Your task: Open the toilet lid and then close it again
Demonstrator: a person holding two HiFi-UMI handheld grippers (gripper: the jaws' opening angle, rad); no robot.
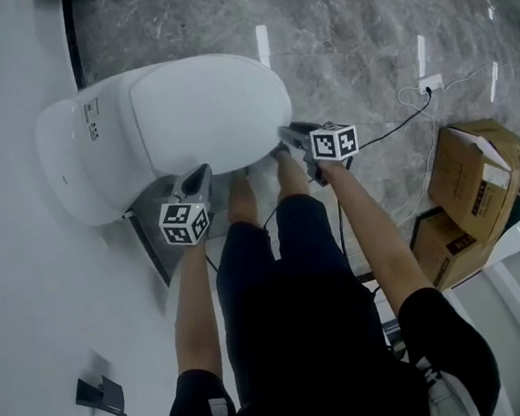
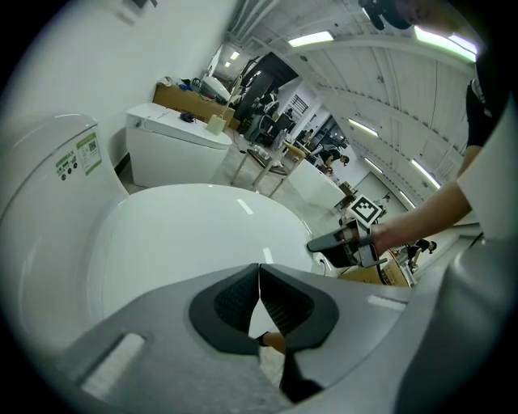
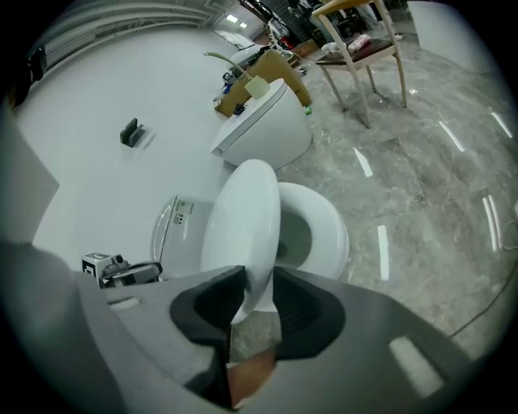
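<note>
A white toilet stands against the white wall, its lid (image 1: 202,111) tilted partway over the bowl. In the right gripper view the lid (image 3: 243,218) stands half raised, with the seat and bowl (image 3: 320,234) showing behind it. My right gripper (image 3: 255,299) has the lid's front rim between its jaws; floor shows in the gap beside the rim, so the pads look loose on it. From the head view that gripper (image 1: 284,134) is at the lid's front edge. My left gripper (image 1: 202,172) hangs shut and empty beside the lid (image 2: 186,234), pads together (image 2: 259,275).
Cardboard boxes (image 1: 476,178) sit on the marble floor to the right, near a cable and wall socket (image 1: 429,82). A second toilet (image 3: 263,121) and a chair (image 3: 364,57) stand further off. The person's legs and feet are right in front of the bowl.
</note>
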